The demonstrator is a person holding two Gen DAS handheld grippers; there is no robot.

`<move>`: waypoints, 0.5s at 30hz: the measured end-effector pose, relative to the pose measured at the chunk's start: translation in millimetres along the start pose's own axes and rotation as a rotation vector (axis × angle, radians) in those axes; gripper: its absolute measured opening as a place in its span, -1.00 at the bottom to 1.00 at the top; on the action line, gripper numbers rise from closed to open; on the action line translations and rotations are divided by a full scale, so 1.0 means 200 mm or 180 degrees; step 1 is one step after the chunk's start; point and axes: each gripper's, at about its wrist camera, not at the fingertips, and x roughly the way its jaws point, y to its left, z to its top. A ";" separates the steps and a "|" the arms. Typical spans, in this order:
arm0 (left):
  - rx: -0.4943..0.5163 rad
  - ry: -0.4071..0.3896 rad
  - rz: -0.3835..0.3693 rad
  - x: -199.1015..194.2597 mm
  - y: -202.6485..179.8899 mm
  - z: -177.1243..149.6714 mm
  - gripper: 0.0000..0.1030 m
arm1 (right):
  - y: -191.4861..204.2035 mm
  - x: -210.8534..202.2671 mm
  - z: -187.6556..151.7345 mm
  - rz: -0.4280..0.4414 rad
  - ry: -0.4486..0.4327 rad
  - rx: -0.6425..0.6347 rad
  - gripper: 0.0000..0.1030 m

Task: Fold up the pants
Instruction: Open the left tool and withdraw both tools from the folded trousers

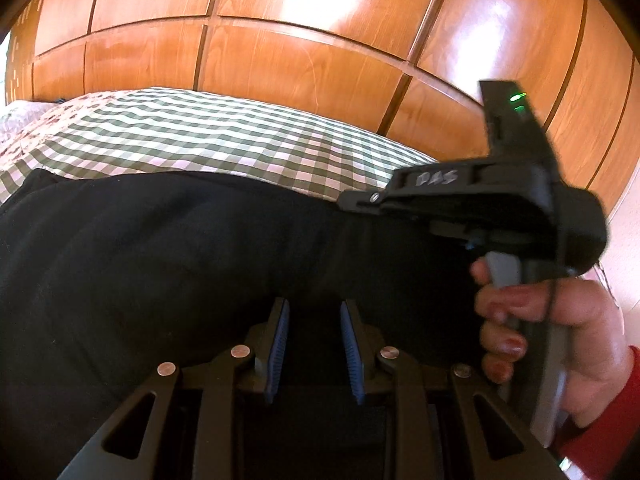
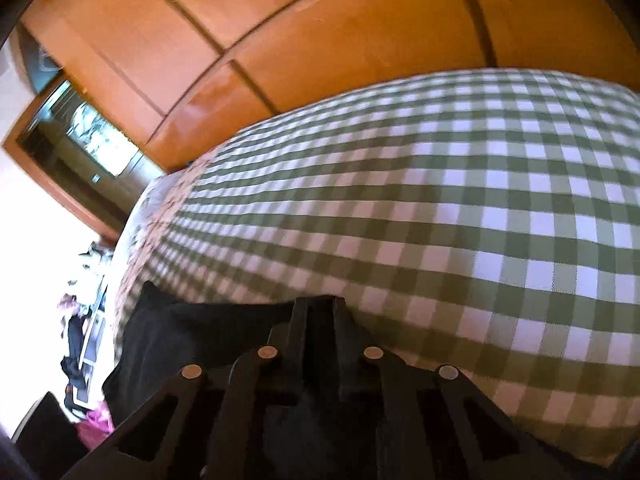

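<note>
While the pants (image 1: 180, 264) lie as a dark mass across the near part of the bed (image 1: 192, 136), both grippers work at the near edge. No earlier state is assessed.

Left side: L gripper (image 1: 316, 344) sits low over the black cloth, jaws part-way apart with blue pads (image 1: 280, 344) showing. Black fabric fills the gap between the pads, but whether they pinch it can't be told; pad faces look clear of it, so I rate it as not clamped.

Centre: pants spread from the left edge toward the right, wrinkled, no crisp fold line visible. The checked cover is exposed beyond, w/ wood panels (image 1: 280, 60) behind.

Right side: R gripper (image 2: 318, 312) is seen in its own view w/ fingers together, tips at the pants' edge (image 2: 192, 328) where cloth meets the cover. Cloth bulges up beside the tips, so it appears clamped on a fold of pants. From the L view, a hand (image 1: 560, 320) squeezes that tool's handle, red sleeve (image 1: 600, 420) behind.

Judgement on the step: looks like a grab of the near edge before carrying it over. To do it well:
- get L pads closed on both layers, not just the top ply;
- keep both grips level w/ each other so the fold line runs straight;
- lift only enough to clear the cloth, then lay it flat.

Risk: an uneven pull skews the fold.
</note>
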 end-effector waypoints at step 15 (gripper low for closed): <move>-0.0141 0.0177 0.0212 -0.09 0.05 0.11 -0.49 | 0.08 -0.22 -0.04 -0.0072 -0.0514 -0.0199 -0.54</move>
